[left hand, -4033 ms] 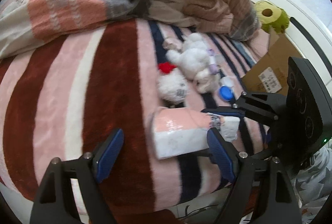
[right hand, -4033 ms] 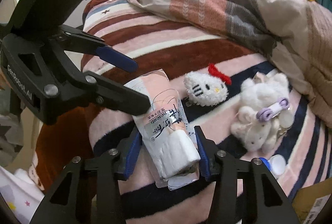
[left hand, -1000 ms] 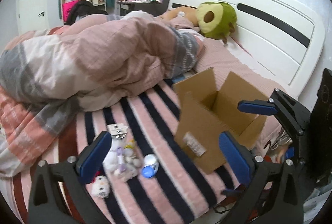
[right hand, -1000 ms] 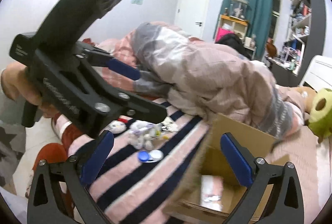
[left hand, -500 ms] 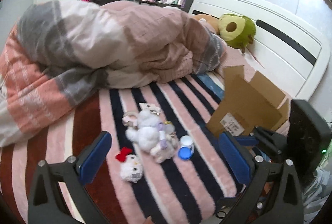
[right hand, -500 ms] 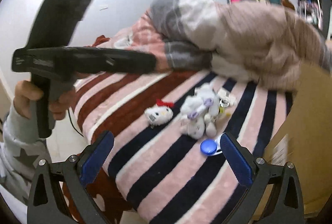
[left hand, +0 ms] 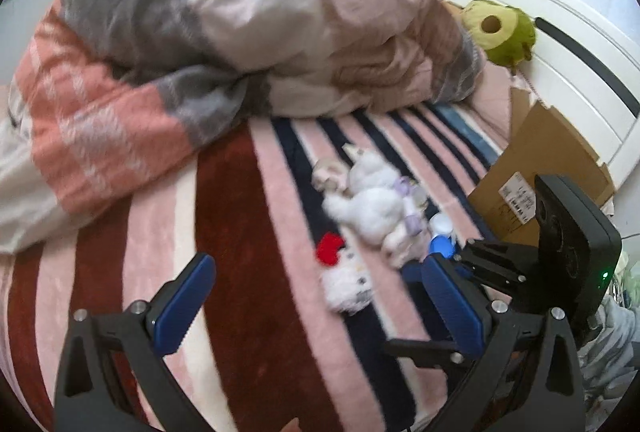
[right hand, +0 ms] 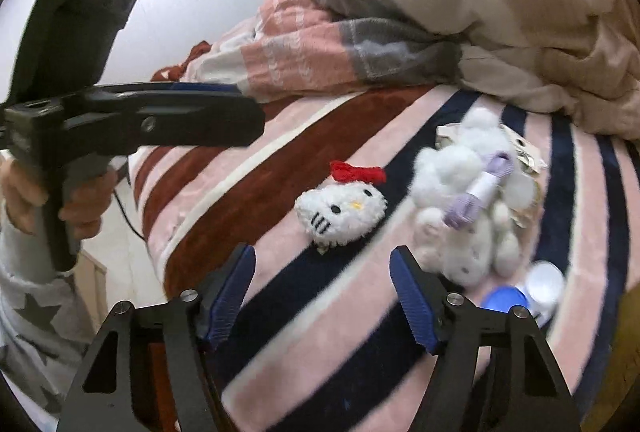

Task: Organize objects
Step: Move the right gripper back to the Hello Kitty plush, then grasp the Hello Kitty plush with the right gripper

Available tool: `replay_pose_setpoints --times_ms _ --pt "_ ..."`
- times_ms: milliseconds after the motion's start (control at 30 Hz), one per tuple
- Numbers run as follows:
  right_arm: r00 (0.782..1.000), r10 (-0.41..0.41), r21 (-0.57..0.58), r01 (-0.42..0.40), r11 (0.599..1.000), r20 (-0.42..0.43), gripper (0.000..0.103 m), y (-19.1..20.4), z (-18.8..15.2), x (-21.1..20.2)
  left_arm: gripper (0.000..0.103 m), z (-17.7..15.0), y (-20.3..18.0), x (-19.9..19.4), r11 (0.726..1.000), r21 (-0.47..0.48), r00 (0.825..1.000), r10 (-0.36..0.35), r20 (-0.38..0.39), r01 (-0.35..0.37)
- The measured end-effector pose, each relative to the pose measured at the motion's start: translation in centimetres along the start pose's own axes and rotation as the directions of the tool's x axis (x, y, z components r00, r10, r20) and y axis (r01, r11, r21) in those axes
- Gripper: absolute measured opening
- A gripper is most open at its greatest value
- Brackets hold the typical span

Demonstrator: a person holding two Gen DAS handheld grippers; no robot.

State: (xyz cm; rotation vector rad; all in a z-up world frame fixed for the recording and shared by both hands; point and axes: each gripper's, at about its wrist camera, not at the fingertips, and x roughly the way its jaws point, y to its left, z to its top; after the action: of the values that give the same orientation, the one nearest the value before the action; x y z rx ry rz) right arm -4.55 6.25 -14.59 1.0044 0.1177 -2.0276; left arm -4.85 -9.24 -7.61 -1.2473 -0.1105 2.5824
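A white cat-face plush with a red bow lies on the striped blanket. Right of it lies a white fluffy plush with a purple ribbon, then a small blue-and-white round case. My right gripper hovers just short of the cat-face plush; its jaws are closing with nothing between them. My left gripper stands open above the blanket, empty, with the cat-face plush just past its right finger. The left tool also shows in the right wrist view, held by a hand.
A cardboard box stands at the bed's right edge by the white headboard. A bunched pink and grey duvet fills the far side of the bed. A green avocado plush rests by the headboard.
Both grippers dropped from over the cardboard box toward the plush toys. The right gripper's jaws have narrowed. The tissue pack held four seconds ago is gone from the right gripper.
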Motion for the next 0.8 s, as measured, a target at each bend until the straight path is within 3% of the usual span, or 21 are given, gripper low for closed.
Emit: replay_pose_setpoints --times_ms 167,233,400,667,800 --pt "0.999 -0.029 -0.009 0.029 1.000 -0.031 0.059 0.0 0.9 2.7 0.103 -0.8 1.1 0.7 0.998 -0.002 0.997 0.066 -0.038 -0.066" --pt "0.998 -0.048 -0.020 0.047 0.999 -0.041 0.057 0.0 1.2 3.6 0.103 -1.1 1.4 0.7 0.999 -0.006 0.998 0.052 -0.043 -0.052" --pt "0.996 -0.081 -0.034 0.079 0.996 -0.038 0.036 0.1 1.5 4.1 0.102 -1.6 2.2 0.5 0.998 -0.058 0.998 -0.015 -0.068 0.011" --pt "0.997 -0.071 -0.073 0.071 0.995 -0.002 0.032 1.0 1.6 2.7 0.102 -1.7 2.0 -0.5 0.997 -0.072 0.997 -0.043 -0.062 0.038" --pt "0.998 -0.045 -0.103 0.049 0.993 0.037 0.032 2.0 1.9 0.8 0.102 -1.3 1.0 -1.3 0.993 -0.071 0.994 -0.096 -0.050 0.092"
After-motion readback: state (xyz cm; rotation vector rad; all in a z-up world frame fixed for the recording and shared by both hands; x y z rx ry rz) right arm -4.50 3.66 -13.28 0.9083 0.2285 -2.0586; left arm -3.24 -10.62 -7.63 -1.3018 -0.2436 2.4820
